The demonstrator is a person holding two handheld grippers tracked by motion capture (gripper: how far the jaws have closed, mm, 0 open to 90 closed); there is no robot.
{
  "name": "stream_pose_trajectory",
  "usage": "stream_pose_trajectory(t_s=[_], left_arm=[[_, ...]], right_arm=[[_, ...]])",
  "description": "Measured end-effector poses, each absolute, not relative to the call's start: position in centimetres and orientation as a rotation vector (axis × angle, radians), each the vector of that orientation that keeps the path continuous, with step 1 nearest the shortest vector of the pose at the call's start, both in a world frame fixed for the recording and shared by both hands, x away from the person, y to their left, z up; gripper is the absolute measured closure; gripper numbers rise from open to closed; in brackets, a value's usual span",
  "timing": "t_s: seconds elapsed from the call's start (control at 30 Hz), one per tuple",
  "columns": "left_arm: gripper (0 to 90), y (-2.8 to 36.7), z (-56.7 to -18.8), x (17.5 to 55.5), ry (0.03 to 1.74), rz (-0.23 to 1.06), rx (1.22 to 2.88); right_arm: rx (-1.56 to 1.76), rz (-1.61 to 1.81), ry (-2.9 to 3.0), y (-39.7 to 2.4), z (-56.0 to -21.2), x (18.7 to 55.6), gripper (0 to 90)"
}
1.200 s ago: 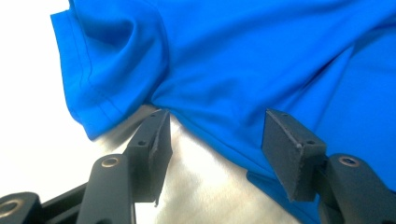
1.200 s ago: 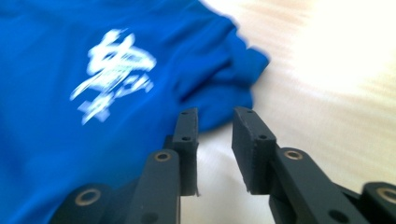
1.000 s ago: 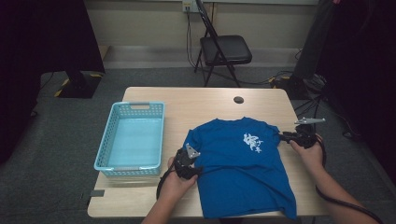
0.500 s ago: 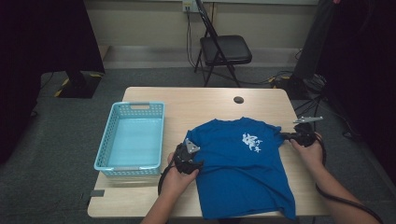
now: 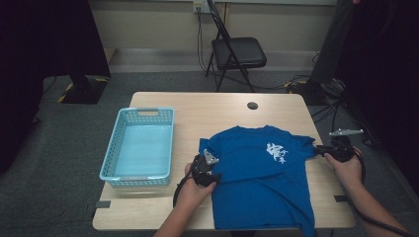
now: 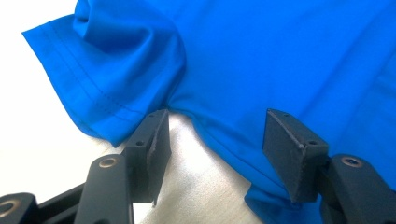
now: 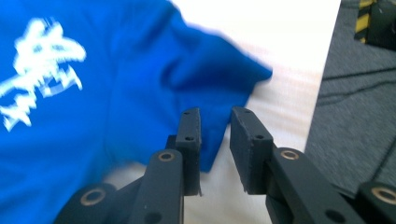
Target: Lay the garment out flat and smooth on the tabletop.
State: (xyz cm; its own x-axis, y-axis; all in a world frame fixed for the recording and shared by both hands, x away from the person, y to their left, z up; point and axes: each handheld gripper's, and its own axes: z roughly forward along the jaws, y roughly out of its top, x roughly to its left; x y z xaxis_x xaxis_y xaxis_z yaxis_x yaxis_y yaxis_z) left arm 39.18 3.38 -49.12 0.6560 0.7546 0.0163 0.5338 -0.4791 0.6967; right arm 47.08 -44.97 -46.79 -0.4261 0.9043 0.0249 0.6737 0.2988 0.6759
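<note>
A blue T-shirt point(image 5: 262, 182) with a white print point(image 5: 275, 151) lies spread flat on the wooden table point(image 5: 197, 108), its hem hanging over the near edge. My left gripper point(image 5: 213, 170) rests at the shirt's left side. In the left gripper view its jaws point(image 6: 215, 140) stand wide apart around the armpit seam point(image 6: 187, 105), and the pads do not press on the cloth. My right gripper point(image 5: 320, 148) is at the table's right edge beside the right sleeve point(image 7: 219, 70). Its jaws point(image 7: 215, 126) have just been opening; the sleeve's corner shows in the narrow gap, unpinched.
A light blue plastic basket point(image 5: 111, 168) stands on the table's left side. A small dark round thing point(image 5: 252, 105) sits near the far edge. A black folding chair point(image 5: 237, 52) stands on the floor behind the table. Cables trail at the right.
The right gripper has drawn away to the right, toward the table's edge, and the right sleeve now lies stretched outward. The left gripper has stayed at the shirt's left side.
</note>
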Motion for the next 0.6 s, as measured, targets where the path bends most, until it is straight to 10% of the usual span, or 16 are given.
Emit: stream_pose_trajectory(t_s=[0.6], left_arm=[[41.2, 3.4, -49.3, 38.2, 0.982, 0.407, 2.188]], right_arm=[[1.339, 0.842, 2.221, -40.9, -47.1, 49.4, 70.5]])
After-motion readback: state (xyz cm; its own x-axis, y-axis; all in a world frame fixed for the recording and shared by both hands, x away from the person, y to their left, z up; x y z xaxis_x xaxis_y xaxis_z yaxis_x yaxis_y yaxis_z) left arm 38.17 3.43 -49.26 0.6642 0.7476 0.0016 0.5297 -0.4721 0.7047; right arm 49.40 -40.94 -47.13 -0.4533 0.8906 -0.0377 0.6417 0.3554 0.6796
